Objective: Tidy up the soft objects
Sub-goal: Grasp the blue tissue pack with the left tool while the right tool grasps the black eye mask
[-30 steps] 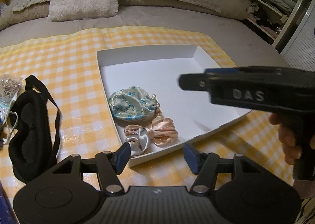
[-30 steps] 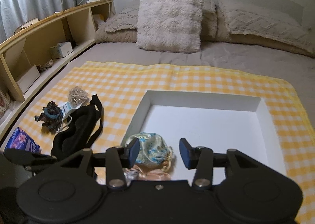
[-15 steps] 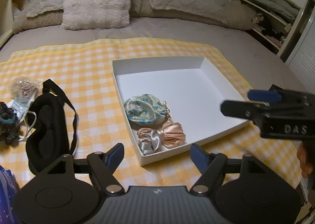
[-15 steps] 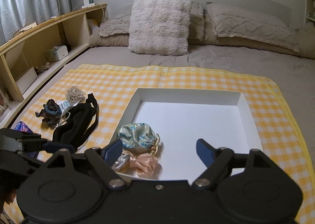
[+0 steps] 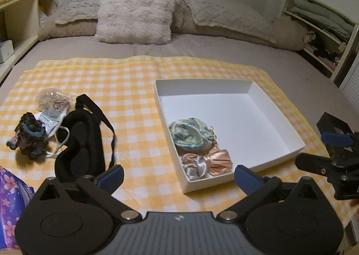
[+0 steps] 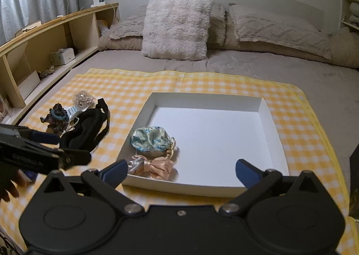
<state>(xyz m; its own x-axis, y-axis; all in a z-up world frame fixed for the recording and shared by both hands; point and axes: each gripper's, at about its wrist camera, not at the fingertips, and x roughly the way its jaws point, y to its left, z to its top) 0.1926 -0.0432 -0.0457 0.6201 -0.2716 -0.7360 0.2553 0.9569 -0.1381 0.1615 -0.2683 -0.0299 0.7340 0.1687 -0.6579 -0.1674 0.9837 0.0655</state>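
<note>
A white shallow box (image 5: 289, 125) (image 6: 276, 134) lies on a yellow checked cloth (image 5: 125, 89) on the bed. In its near left corner lie a blue-green satin pouch (image 5: 190, 134) (image 6: 150, 139) and a pink and silver satin bow (image 5: 206, 160) (image 6: 152, 166). Left of the box lie a black sleep mask (image 5: 80, 140) (image 6: 86, 129), a face mask (image 5: 48, 120), a dark knitted scrunchie (image 5: 28, 137) (image 6: 56, 118) and a clear bag of hair ties (image 5: 53, 100) (image 6: 84, 98). My left gripper (image 5: 178, 177) is open and empty above the cloth's near edge. My right gripper (image 6: 181, 171) is open and empty before the box.
A fluffy pillow (image 5: 134, 8) and grey pillows lie at the head of the bed. Wooden shelves (image 6: 44, 39) run along the left. A purple flowered pack (image 5: 11, 196) lies at the near left. Open shelving (image 5: 318, 24) stands at the right.
Both grippers have drawn back and up from the box and their jaws have opened wider. The pouch and bow stay in the box.
</note>
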